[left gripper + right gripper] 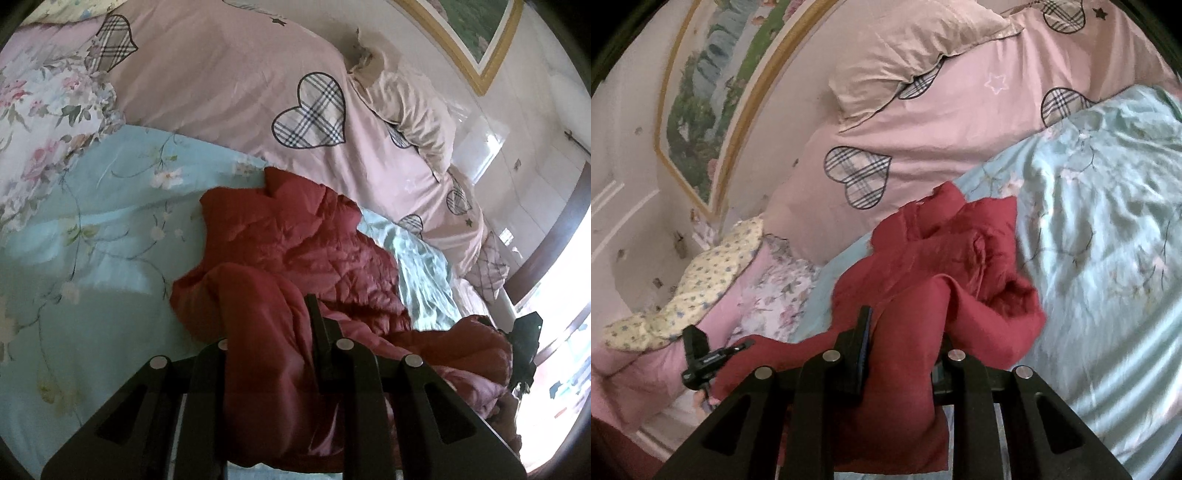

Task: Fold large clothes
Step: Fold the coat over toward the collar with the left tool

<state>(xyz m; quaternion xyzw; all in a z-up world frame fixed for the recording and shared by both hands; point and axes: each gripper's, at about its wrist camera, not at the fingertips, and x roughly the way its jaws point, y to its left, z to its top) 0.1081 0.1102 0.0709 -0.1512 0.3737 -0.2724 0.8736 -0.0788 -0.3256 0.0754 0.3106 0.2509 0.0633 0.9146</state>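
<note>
The dark red quilted satin jacket [295,236] lies crumpled on the pale blue floral bedsheet [92,229], a pink duvet with plaid hearts [229,74] at twelve o'clock. The left gripper [273,332] pinches a red fold; the right gripper [905,343] likewise, though its right finger seems hidden behind the cloth.

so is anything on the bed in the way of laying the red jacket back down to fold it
Nothing visible is. Both the left gripper and the right gripper are shut on the red jacket, and the light blue floral sheet around it is bare. The pink heart quilt and beige pillow lie further back, clear of it.
</note>
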